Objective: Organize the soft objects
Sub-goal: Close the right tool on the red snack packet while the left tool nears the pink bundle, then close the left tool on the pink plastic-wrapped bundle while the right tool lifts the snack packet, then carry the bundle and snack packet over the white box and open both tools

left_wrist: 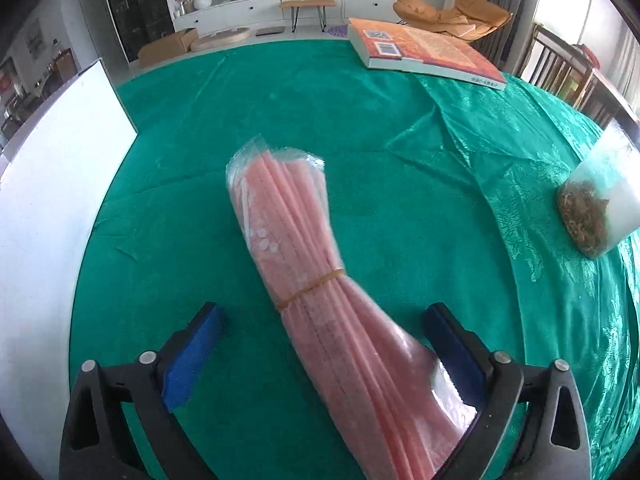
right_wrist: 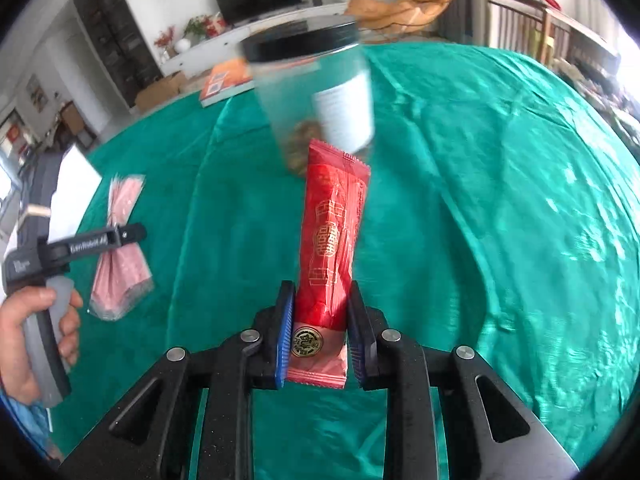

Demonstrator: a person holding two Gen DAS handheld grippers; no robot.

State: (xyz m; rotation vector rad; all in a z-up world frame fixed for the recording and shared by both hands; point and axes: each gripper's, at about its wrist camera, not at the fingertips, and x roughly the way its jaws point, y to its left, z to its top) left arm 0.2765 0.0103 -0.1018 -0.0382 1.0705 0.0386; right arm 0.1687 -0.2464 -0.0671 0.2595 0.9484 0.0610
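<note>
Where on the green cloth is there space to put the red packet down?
Biggest bare patch: the cloth between the pink bundle, book and white board. Also bare right of the jar. It is crowded just ahead of the red packet, where the jar stands.

In my left wrist view, the near end of the pink bag bundle (left_wrist: 316,292) is blurred and runs off the bottom edge, covering part of my left claw's (left_wrist: 324,320) right pad. A clear jar (left_wrist: 600,196) is cut off by the right edge. The white board (left_wrist: 52,216) runs off the left edge. In my right wrist view, the jar (right_wrist: 316,92) is smeared by motion blur, its label unreadable, its base hidden behind the red packet (right_wrist: 330,240). The book (right_wrist: 224,84) is partly hidden behind the jar.
</note>
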